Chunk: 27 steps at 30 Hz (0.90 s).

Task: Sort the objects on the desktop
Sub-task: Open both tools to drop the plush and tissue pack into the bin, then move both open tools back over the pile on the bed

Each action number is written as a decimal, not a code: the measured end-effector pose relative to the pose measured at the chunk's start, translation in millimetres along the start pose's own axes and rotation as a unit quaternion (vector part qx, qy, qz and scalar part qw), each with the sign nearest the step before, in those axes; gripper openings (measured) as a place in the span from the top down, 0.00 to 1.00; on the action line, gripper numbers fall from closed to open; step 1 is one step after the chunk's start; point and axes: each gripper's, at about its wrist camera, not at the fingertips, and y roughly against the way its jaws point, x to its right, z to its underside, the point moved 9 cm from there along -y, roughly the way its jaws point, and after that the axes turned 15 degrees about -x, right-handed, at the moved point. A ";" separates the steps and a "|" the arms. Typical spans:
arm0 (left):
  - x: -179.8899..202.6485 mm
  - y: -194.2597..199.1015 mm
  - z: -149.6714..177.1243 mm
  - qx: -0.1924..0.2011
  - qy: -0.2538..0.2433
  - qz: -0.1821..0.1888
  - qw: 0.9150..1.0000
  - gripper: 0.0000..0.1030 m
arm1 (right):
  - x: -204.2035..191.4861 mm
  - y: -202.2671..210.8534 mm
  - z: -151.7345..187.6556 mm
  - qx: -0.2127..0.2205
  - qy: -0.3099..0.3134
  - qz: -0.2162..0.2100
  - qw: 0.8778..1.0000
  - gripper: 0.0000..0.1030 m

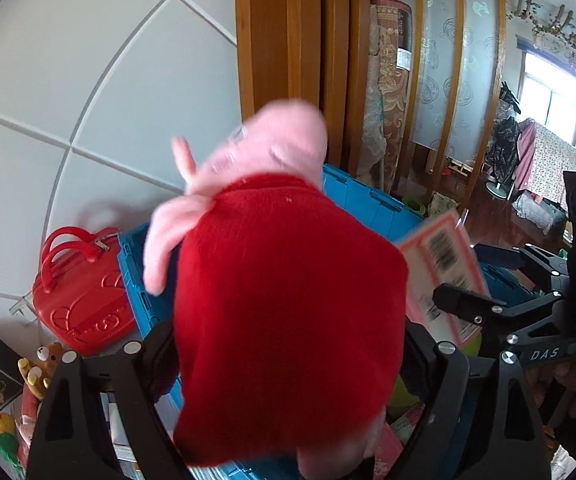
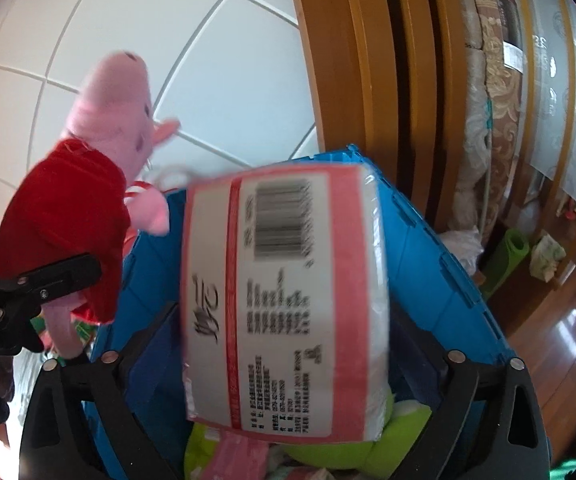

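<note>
A plush pig in a red dress (image 1: 288, 280) fills the left wrist view, between the jaws of my left gripper (image 1: 288, 334). The jaws stand wide and its pads do not seem to press on the toy. It hangs over a blue plastic crate (image 1: 368, 200). In the right wrist view a pink-and-white wrapped tissue pack (image 2: 284, 300) sits blurred between the fingers of my right gripper (image 2: 302, 334), with a gap showing at the right finger (image 2: 444, 364). The pack is above the same crate (image 2: 448, 280), and the pig (image 2: 64, 220) is to its left.
A red handbag (image 1: 80, 300) leans on the tiled wall left of the crate. Small plush toys (image 1: 44, 364) and boxes lie beside it. The crate holds a green plush (image 2: 400, 432) and pink packets. Wooden door frames and a rolled carpet (image 2: 488, 120) stand behind.
</note>
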 end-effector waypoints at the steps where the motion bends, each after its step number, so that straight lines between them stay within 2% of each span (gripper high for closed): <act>1: -4.0 -1.7 4.0 -0.004 0.004 -0.003 1.000 0.15 | 0.0 0.1 -0.8 0.001 0.002 0.003 1.000 0.01; 11: -30.1 3.8 31.0 -0.010 0.023 -0.019 0.999 0.15 | -19.9 -7.1 4.9 -0.013 0.024 -0.021 0.999 0.01; 18: -55.9 10.2 77.7 -0.028 0.052 -0.030 0.998 0.15 | -53.2 1.4 15.7 -0.020 0.054 -0.032 0.998 0.01; 27: -85.2 29.8 132.2 -0.027 0.085 -0.025 0.996 0.15 | -103.1 17.2 32.7 -0.027 0.091 -0.041 0.995 0.01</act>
